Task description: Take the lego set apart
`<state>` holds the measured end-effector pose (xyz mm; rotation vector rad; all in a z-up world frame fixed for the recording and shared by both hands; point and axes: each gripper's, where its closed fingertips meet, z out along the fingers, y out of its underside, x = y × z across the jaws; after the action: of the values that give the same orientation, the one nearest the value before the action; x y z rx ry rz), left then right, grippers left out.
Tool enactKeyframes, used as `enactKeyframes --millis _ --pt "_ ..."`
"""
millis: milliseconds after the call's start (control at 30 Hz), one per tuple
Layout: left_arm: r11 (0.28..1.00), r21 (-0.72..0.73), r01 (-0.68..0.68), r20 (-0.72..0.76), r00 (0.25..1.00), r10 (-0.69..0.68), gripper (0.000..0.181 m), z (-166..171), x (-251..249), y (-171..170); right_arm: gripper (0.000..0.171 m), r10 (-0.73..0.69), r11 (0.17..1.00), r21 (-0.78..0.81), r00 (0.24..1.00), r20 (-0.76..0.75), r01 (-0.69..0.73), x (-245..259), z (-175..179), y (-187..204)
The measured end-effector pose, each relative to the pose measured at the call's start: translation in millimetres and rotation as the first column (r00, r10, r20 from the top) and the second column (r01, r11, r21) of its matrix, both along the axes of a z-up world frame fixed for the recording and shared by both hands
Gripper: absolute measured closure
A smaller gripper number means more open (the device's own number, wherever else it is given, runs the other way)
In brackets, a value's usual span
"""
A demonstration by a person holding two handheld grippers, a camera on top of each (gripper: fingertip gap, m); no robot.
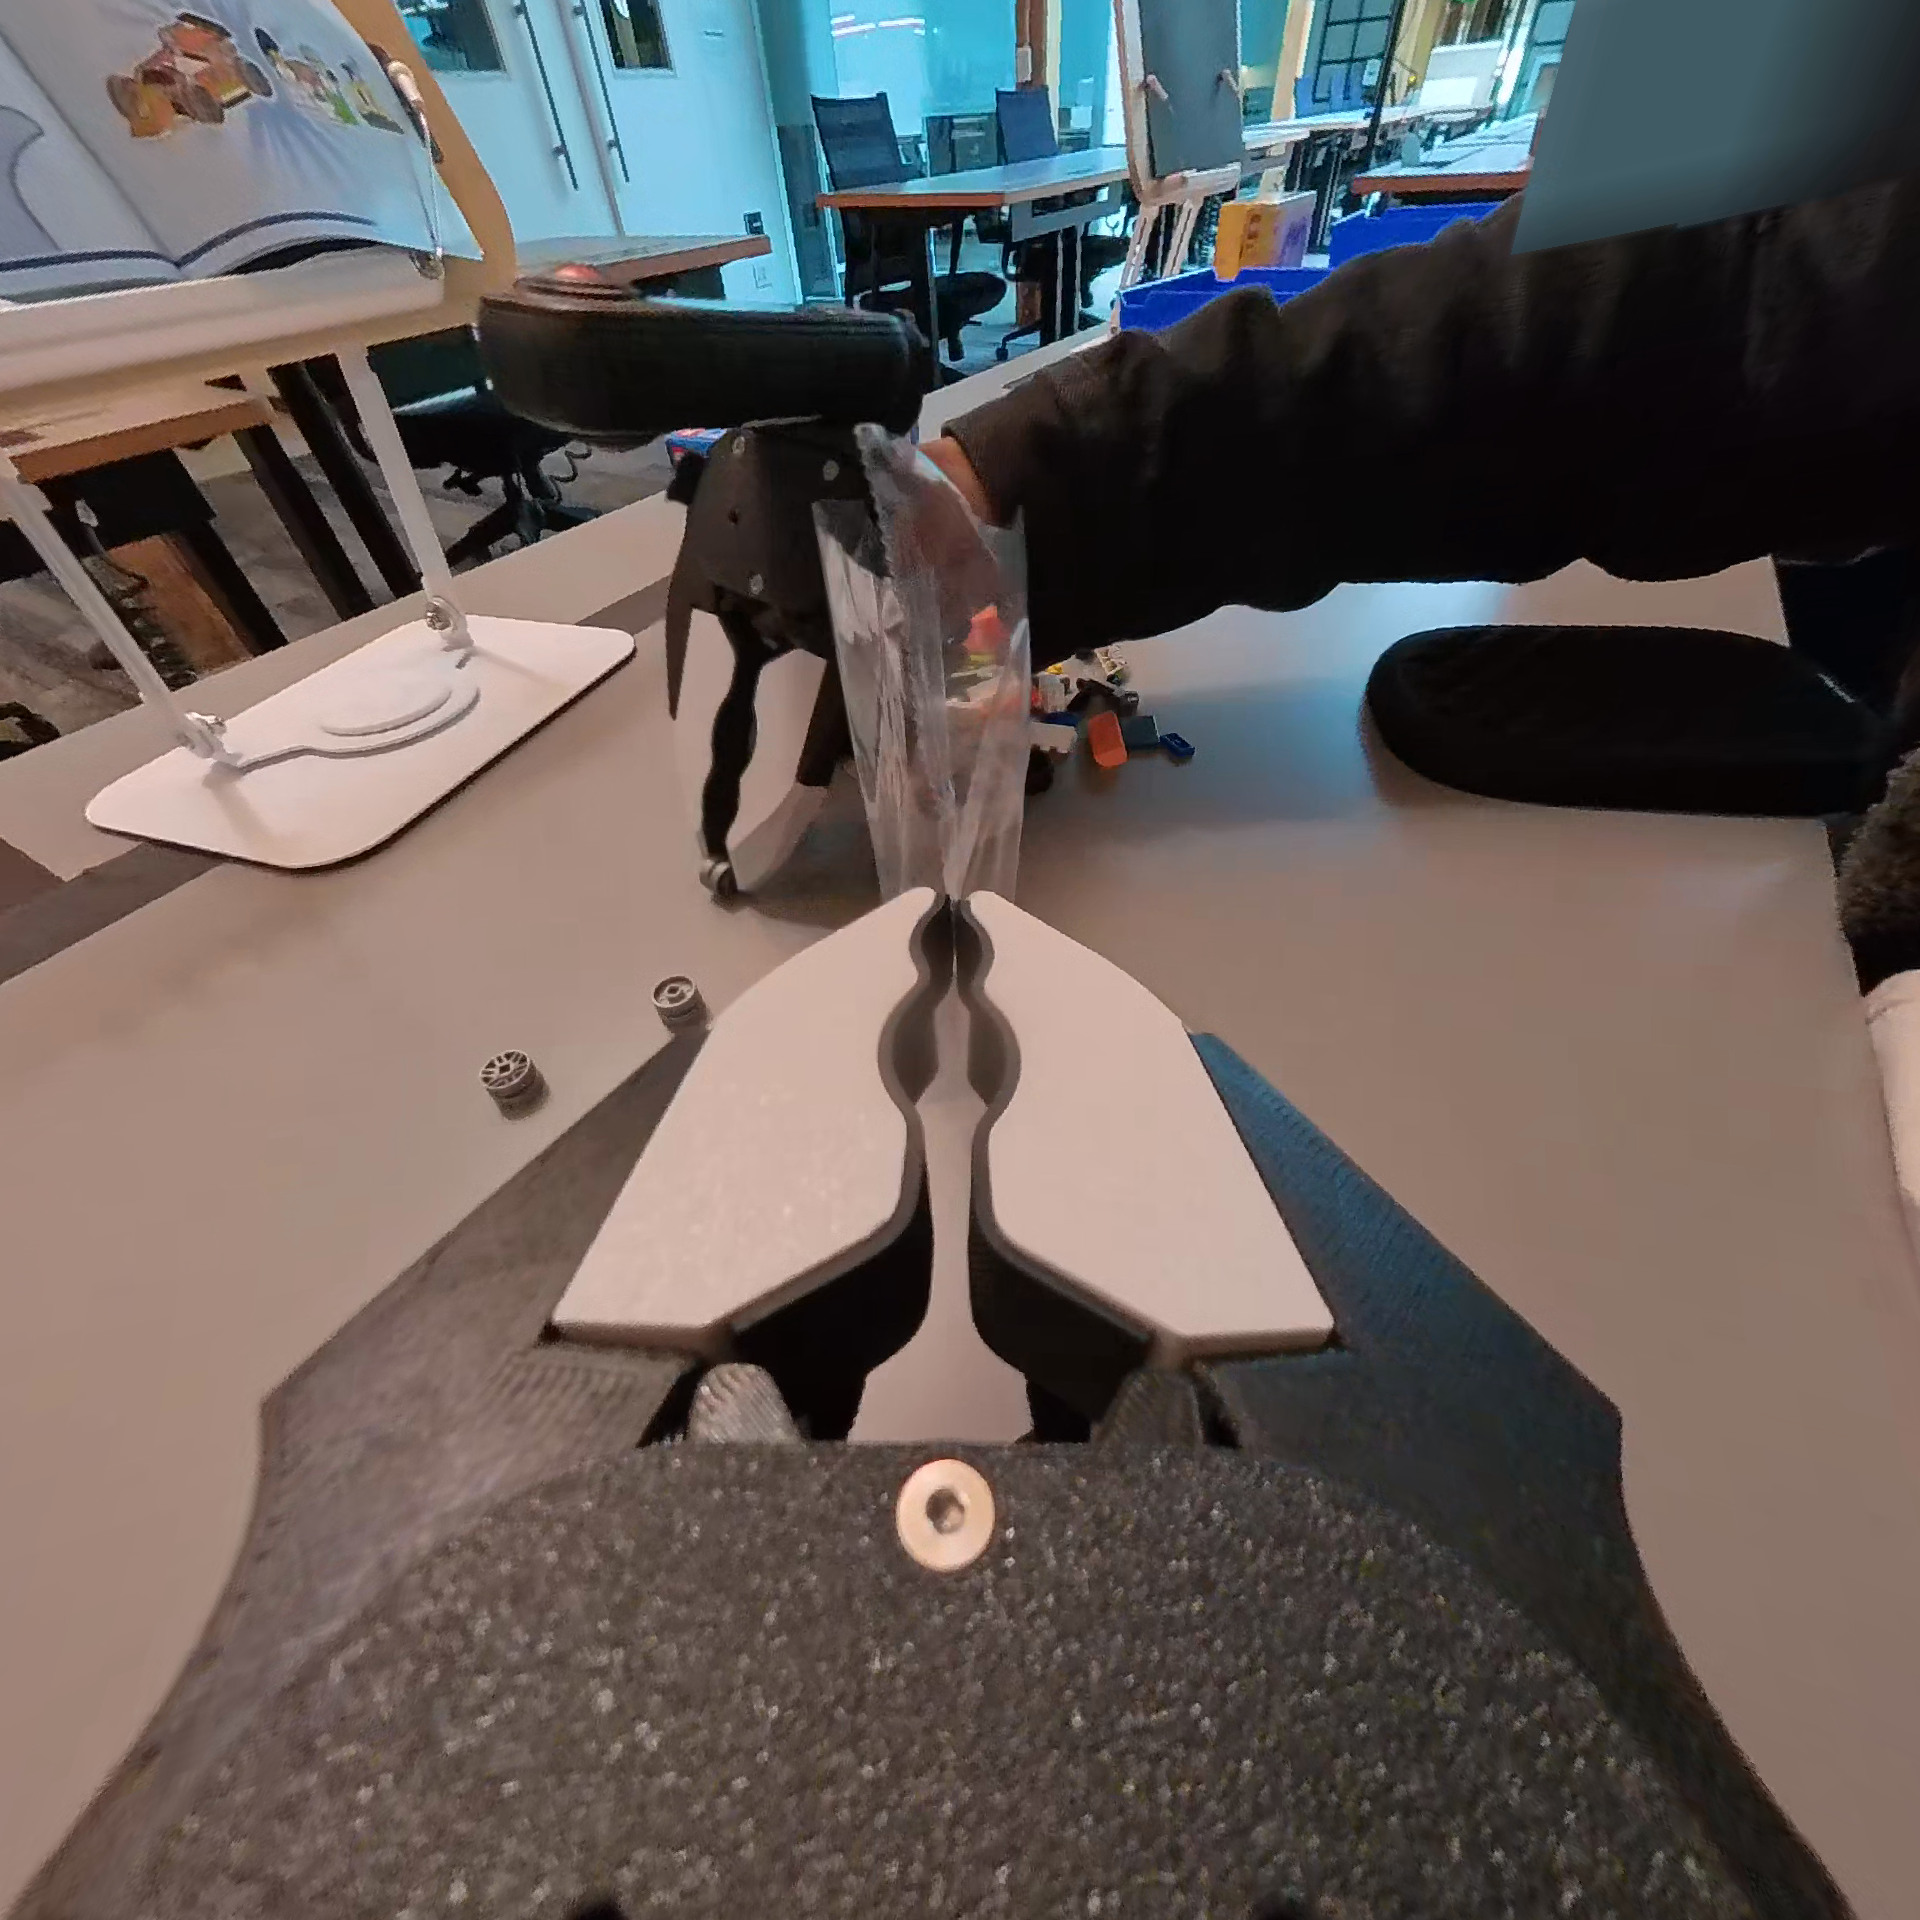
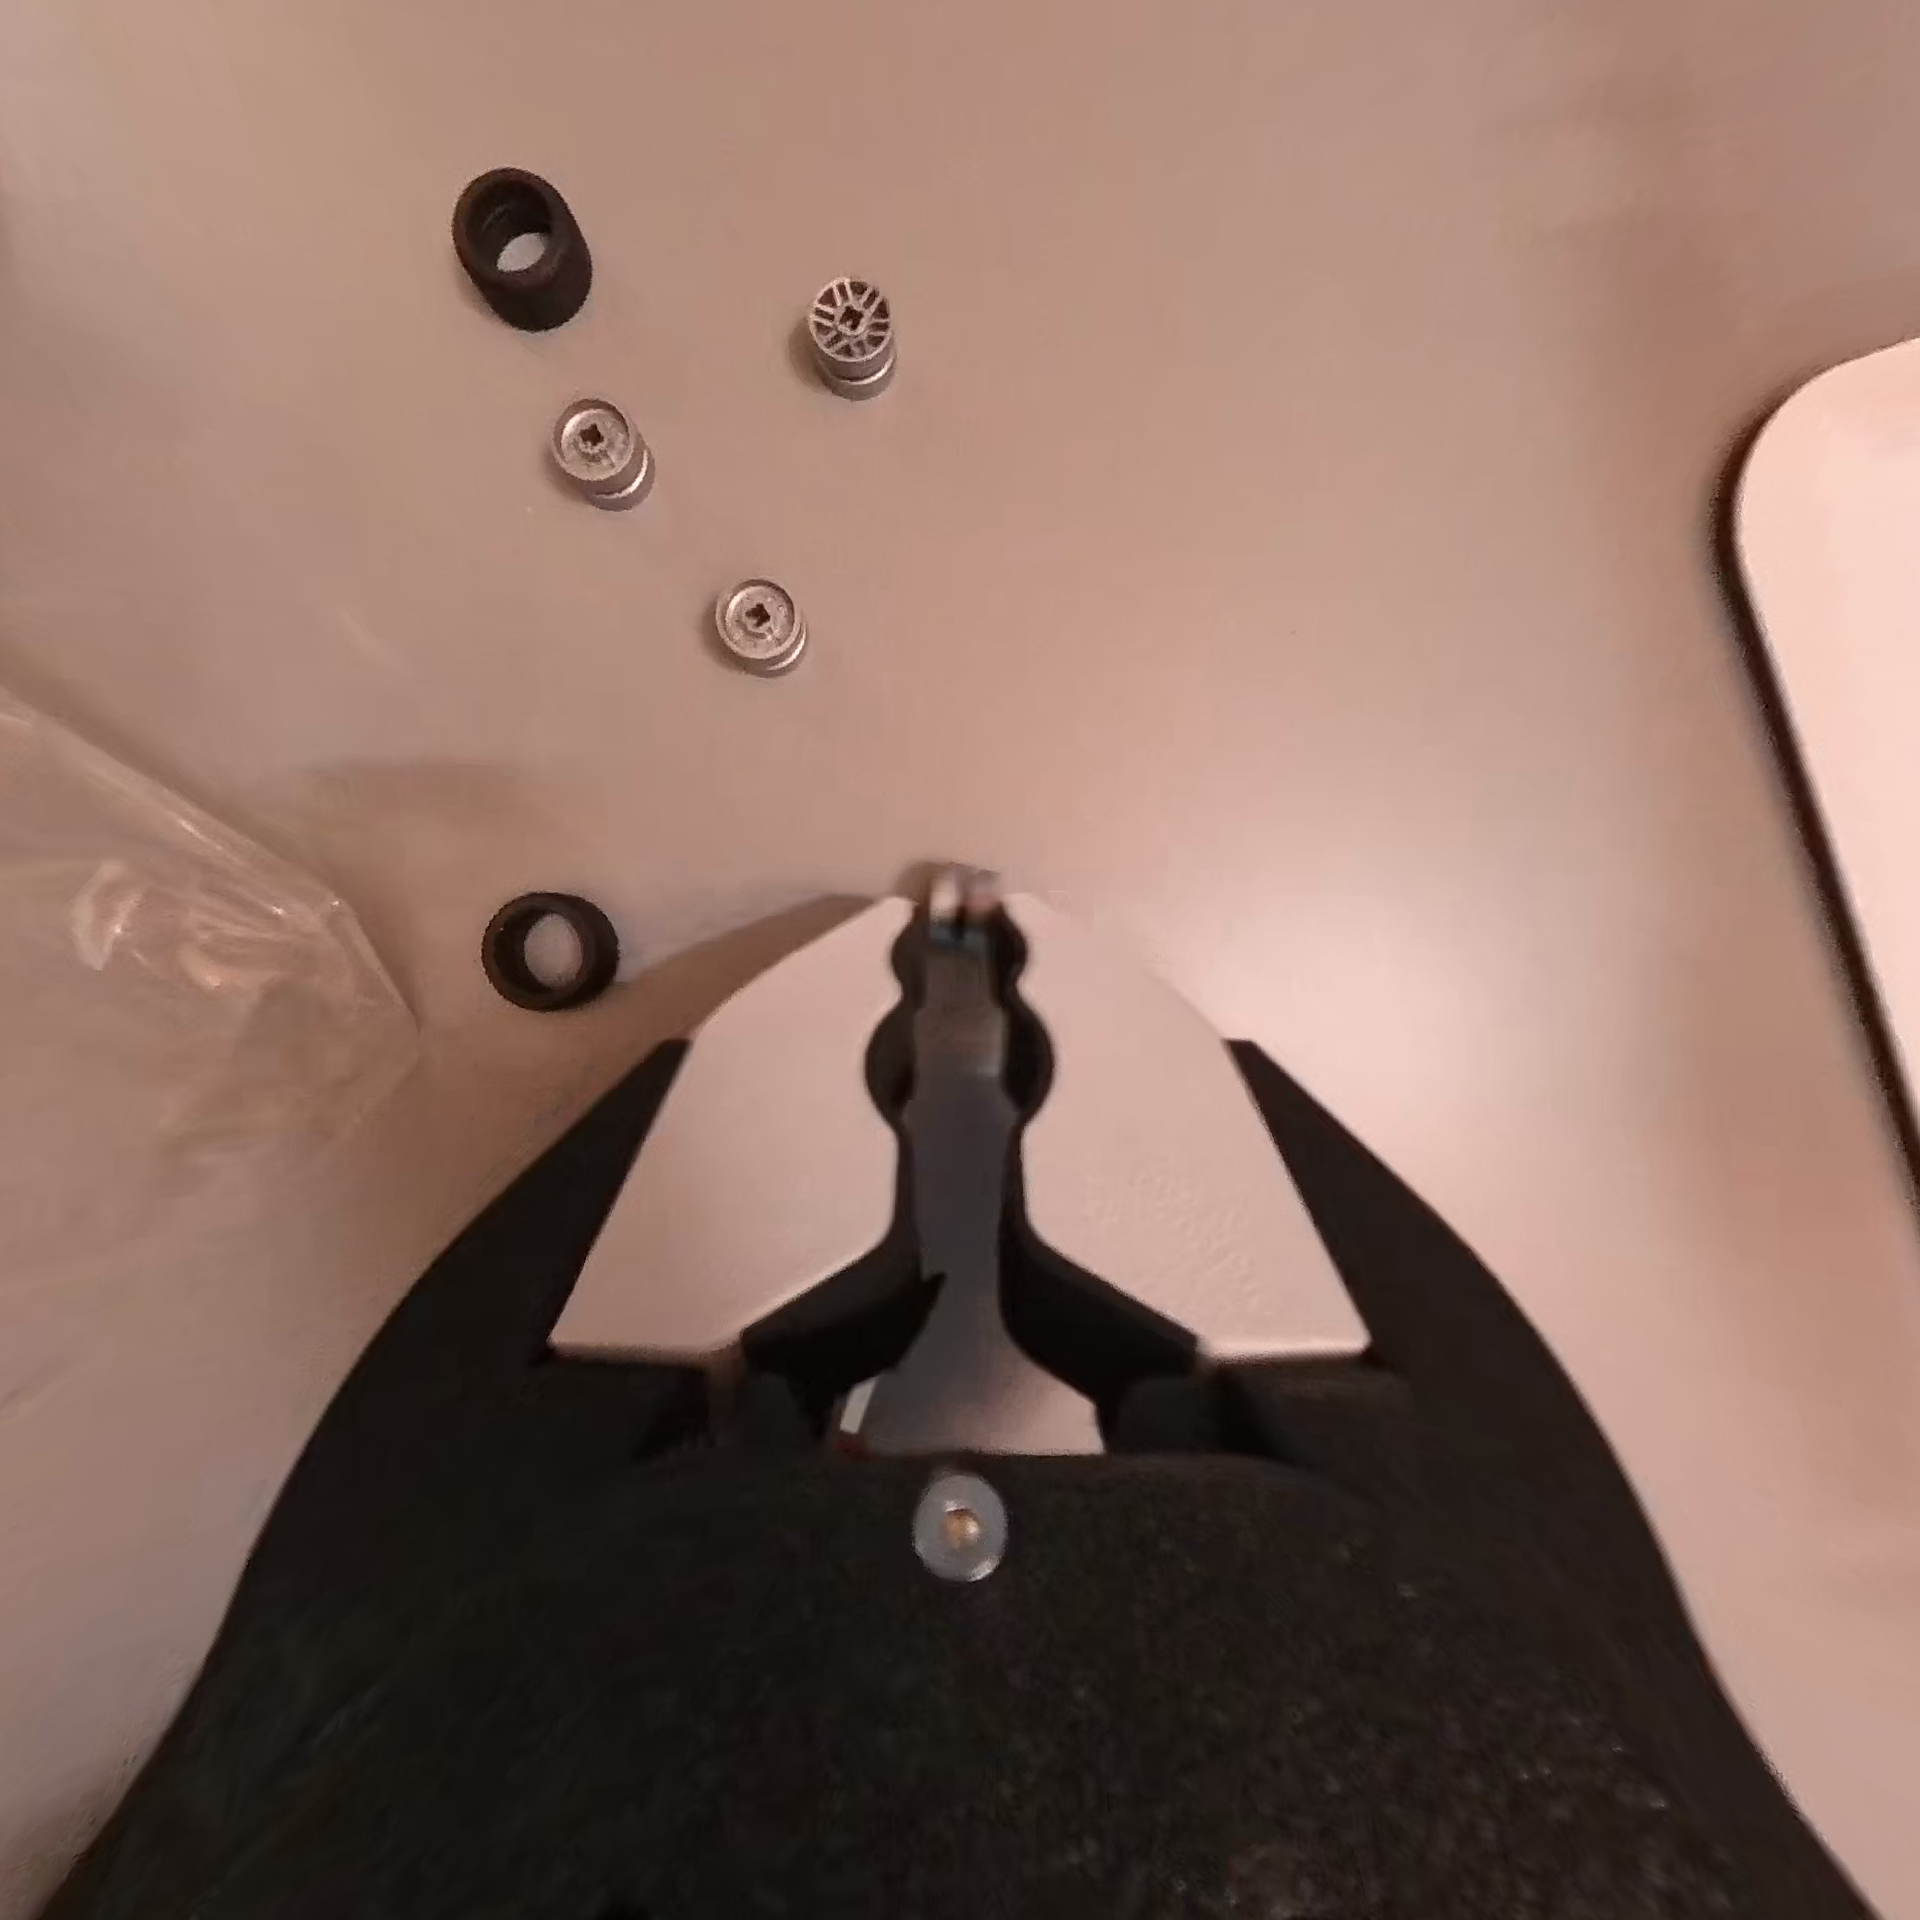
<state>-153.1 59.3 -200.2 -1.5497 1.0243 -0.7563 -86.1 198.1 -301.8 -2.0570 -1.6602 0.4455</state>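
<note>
My left gripper (image 1: 951, 912) is shut on the bottom edge of a clear plastic bag (image 1: 935, 675) and holds it upright above the grey table; the bag also shows at the left of the right wrist view (image 2: 156, 935). My right gripper (image 2: 961, 902) points down at the table and is shut on a small grey wheel hub (image 2: 961, 891); it shows farther off in the left wrist view (image 1: 732, 857) beside the bag. Three more grey hubs (image 2: 762, 627) and two black tyres (image 2: 549, 948) lie loose on the table. A pile of small coloured lego pieces (image 1: 1107, 727) lies behind the bag.
A white book stand (image 1: 353, 748) with an open booklet (image 1: 208, 135) stands at the left; its base shows at the right of the right wrist view (image 2: 1849, 623). A person's dark sleeve (image 1: 1403, 468) reaches across the table. Two hubs (image 1: 678, 1003) lie left of my left gripper. Left tips to right tips: about 20 cm.
</note>
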Motion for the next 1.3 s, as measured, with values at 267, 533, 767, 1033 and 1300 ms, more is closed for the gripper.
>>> enactKeyframes --millis 267,533,767,1033,1300 --pt "1.0 -0.009 -0.018 -0.033 0.999 0.018 0.181 -8 1 2 0.161 0.151 0.988 0.069 0.951 -0.271 -0.137 0 95 -35" --pt "0.999 -0.029 -0.014 -0.051 0.999 0.013 0.181 -13 3 1 0.161 0.446 0.893 0.155 0.879 -0.171 -0.423 -12 163 -103" --pt "0.999 -0.04 -0.008 -0.053 0.999 0.006 0.181 -16 3 0 0.133 0.416 0.909 0.12 0.892 -0.179 -0.4 -16 144 -99" --pt "0.998 -0.046 0.039 -0.052 0.998 -0.042 0.181 -14 2 -9 0.137 0.285 0.959 0.064 0.937 -0.2 -0.277 11 124 -56" --pt "0.99 -0.058 0.127 0.004 0.992 -0.127 0.181 -9 -5 -27 0.132 0.377 0.925 -0.039 0.926 -0.011 -0.377 11 26 -69"
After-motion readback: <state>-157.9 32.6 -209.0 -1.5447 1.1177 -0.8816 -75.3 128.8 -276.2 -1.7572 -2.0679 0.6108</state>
